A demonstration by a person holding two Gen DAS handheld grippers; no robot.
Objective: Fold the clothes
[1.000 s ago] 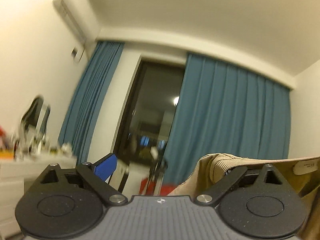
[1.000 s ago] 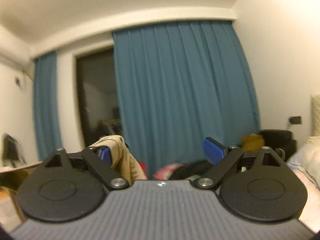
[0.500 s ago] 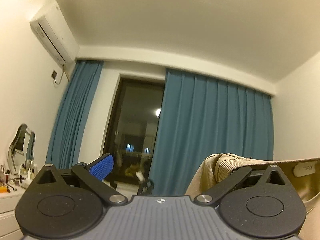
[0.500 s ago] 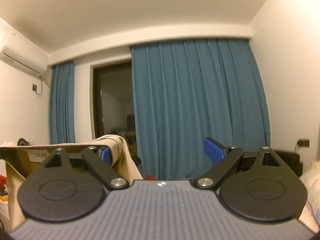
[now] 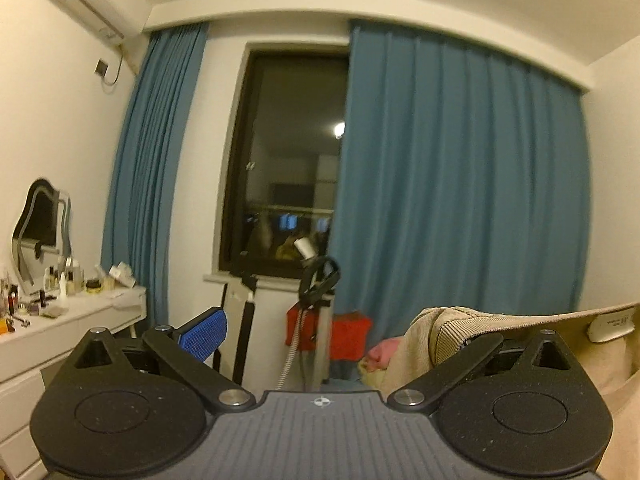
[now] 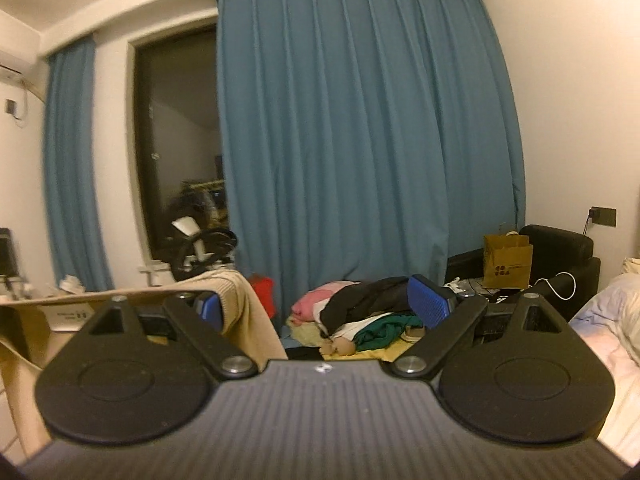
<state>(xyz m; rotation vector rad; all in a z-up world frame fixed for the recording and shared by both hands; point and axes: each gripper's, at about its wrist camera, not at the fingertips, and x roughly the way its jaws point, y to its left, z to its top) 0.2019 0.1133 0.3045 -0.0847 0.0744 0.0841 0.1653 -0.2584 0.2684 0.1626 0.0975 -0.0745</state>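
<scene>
Now we hold both tools lower than half a second ago: the views have tipped down from the ceiling, so the floor and furniture show again. Nearest us, the left gripper (image 5: 324,340) stands spread wide, its blue ribbed pad (image 5: 202,334) bare on one side while the tan ribbed knit garment (image 5: 436,332) is draped over the other finger, hooked there, not pinched. The right gripper (image 6: 316,312) mirrors this, spread too, with the same tan cloth (image 6: 244,312) slung over its left finger and its other blue pad (image 6: 430,306) free. Between the two tools the garment's top edge runs taut and level, a white label (image 5: 610,322) facing us, just as it did a second ago. We judge the cloth is being lowered, stretched wide, towards a surface we cannot see; with neither tool pressed shut on it, a tilt could let it slip off. Farther out lies a heap of dark, pink and green clothes (image 6: 360,312) on the floor, then the white dressing table (image 5: 72,316) at left, and beyond them the long teal pleated curtains (image 5: 460,184) and the dark window (image 5: 288,160).
</scene>
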